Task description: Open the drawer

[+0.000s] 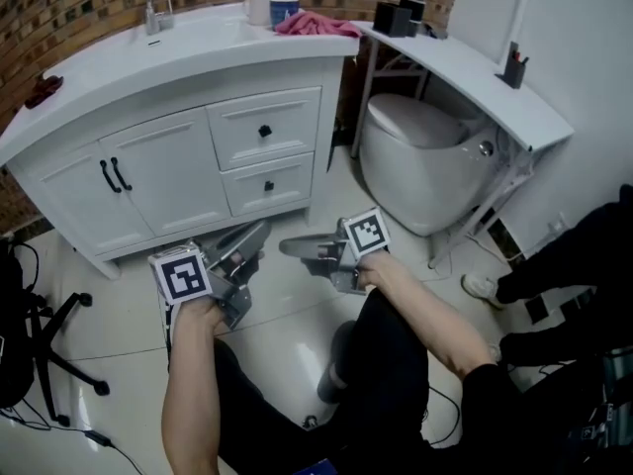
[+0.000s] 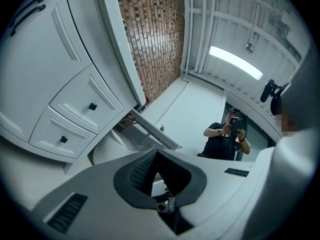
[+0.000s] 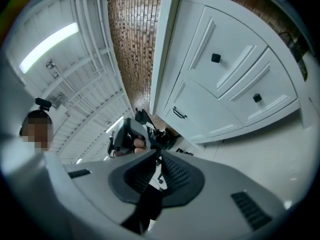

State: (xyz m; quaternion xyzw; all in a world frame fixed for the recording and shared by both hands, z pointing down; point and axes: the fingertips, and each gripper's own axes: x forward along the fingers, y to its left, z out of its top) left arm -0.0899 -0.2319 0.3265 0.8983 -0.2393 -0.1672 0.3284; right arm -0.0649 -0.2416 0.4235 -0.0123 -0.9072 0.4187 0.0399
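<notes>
Knob (image 1: 268, 186) of the shut lower drawer (image 1: 289, 178) on the white vanity (image 1: 198, 52) lies ahead of and above the left gripper (image 1: 255, 236), nearer it than the right gripper (image 1: 289, 247), both with jaws together and empty.

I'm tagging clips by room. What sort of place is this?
Most likely a bathroom: a toilet stands beside a white vanity with a faucet on top.
</notes>
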